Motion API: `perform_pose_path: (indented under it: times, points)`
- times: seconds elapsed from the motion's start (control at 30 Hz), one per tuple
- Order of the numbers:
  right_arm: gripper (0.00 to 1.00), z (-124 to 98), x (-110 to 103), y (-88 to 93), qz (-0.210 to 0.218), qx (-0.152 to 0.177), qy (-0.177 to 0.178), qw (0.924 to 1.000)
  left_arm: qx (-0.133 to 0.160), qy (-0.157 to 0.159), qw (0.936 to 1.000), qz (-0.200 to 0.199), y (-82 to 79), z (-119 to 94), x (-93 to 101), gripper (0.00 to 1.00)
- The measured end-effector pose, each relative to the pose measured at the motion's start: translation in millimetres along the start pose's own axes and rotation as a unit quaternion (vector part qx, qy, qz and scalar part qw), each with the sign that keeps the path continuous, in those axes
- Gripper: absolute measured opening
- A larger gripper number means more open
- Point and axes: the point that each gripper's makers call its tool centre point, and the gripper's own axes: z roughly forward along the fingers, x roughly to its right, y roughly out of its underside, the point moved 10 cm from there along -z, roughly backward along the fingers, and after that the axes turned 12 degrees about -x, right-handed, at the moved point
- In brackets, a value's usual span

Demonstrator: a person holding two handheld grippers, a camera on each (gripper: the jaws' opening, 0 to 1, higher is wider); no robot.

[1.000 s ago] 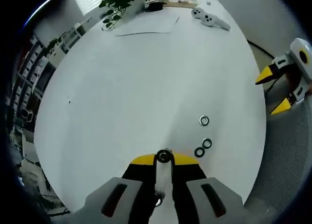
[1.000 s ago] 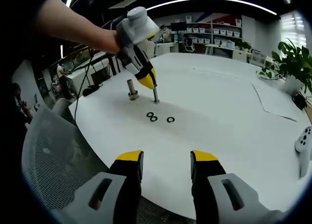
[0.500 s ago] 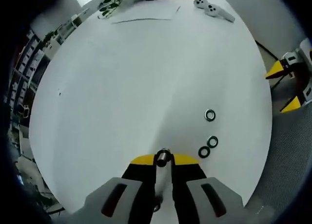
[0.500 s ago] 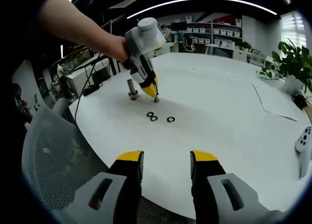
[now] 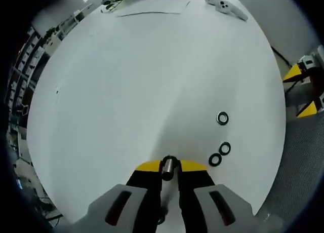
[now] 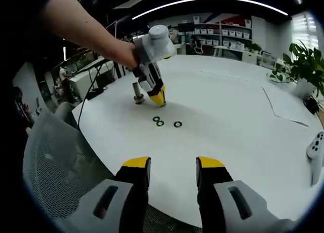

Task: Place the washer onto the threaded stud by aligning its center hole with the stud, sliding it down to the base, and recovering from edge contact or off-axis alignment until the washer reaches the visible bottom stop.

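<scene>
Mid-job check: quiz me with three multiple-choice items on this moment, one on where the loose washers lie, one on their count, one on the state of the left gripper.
1. Where do the loose washers lie?
A. On the white table, between the two grippers
B. On the paper sheet near the plant
C. On the mesh chair

2. How many loose washers are on the table?
A. One
B. Three
C. Five

3. What is the left gripper doing?
A. Open and holding nothing
B. Shut on a washer
C. Shut on the stud

Answers:
1 A: in the right gripper view they lie on the bare tabletop beyond the right gripper and short of the left one.
2 B: the left gripper view shows three rings, two close together and one apart.
3 C: its yellow tips close on the stud, a metal rod, in its own view.
</scene>
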Motion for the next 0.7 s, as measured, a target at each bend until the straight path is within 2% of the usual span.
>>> perform_pose_path:
  times: [0.27,0.4,0.7]
  points:
    - [0.39,0.1,0.5,-0.1,-0.004,0.001,0.004,1.0,0.002,0.006,1.0,-0.006,2.3,2.8,-0.6,0.1]
    - [0.39,0.4,0.2,0.0,-0.003,-0.001,0.002,1.0,0.005,0.01,0.9998,-0.014,2.6,2.8,-1.3,0.16]
    - [0.38,0.3,-0.3,-0.1,-0.004,-0.001,0.0,1.0,0.013,0.011,0.9997,-0.019,4.2,-0.4,-1.3,0.19]
